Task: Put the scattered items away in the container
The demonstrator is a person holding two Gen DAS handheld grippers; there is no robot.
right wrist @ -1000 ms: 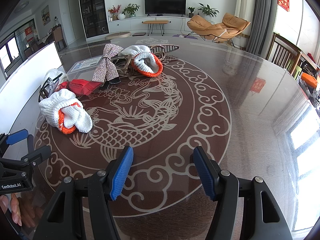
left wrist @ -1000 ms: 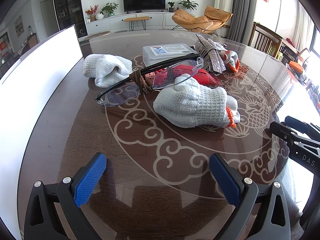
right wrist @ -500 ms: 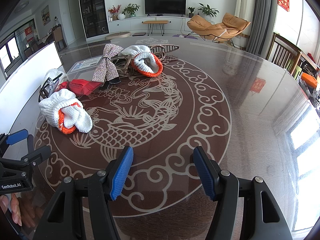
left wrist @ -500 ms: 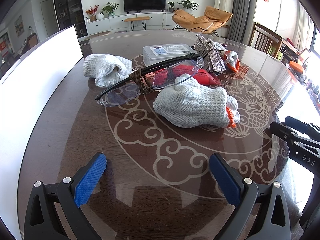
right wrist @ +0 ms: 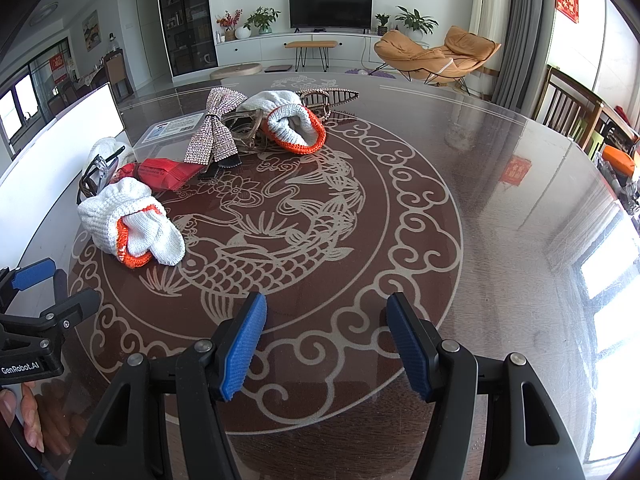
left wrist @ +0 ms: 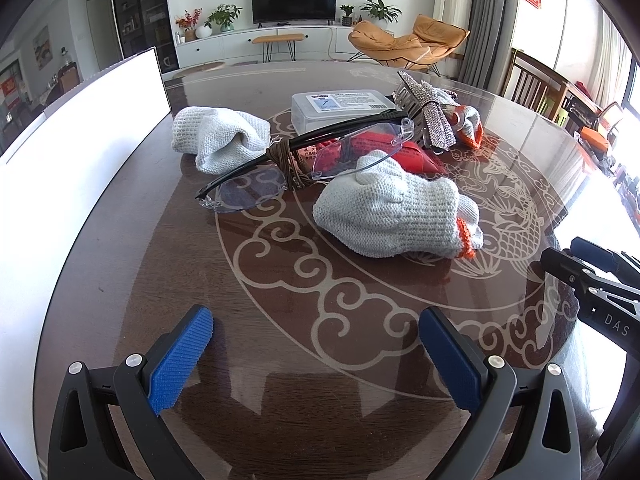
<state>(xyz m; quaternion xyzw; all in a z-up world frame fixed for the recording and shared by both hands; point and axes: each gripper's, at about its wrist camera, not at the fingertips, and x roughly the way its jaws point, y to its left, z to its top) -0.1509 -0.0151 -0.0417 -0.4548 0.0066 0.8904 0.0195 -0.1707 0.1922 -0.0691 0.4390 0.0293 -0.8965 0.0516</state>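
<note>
Scattered items lie on a round dark table (left wrist: 280, 360). A white knit glove with an orange cuff (left wrist: 392, 216) (right wrist: 128, 224) lies nearest. Behind it are clear safety glasses (left wrist: 304, 156), a second white glove (left wrist: 216, 140), a red packet (right wrist: 160, 172), a sparkly bow (right wrist: 214, 132), a clear plastic box (left wrist: 340, 106) and another orange-cuffed glove (right wrist: 294, 124). A white container wall (left wrist: 80, 152) stands at the left. My left gripper (left wrist: 316, 356) is open and empty, short of the near glove. My right gripper (right wrist: 326, 346) is open and empty over the table pattern.
A brown woven basket-like piece (right wrist: 328, 98) sits behind the far glove. Wooden chairs (right wrist: 572, 116) stand at the table's right side. The right gripper shows at the right edge of the left wrist view (left wrist: 592, 280).
</note>
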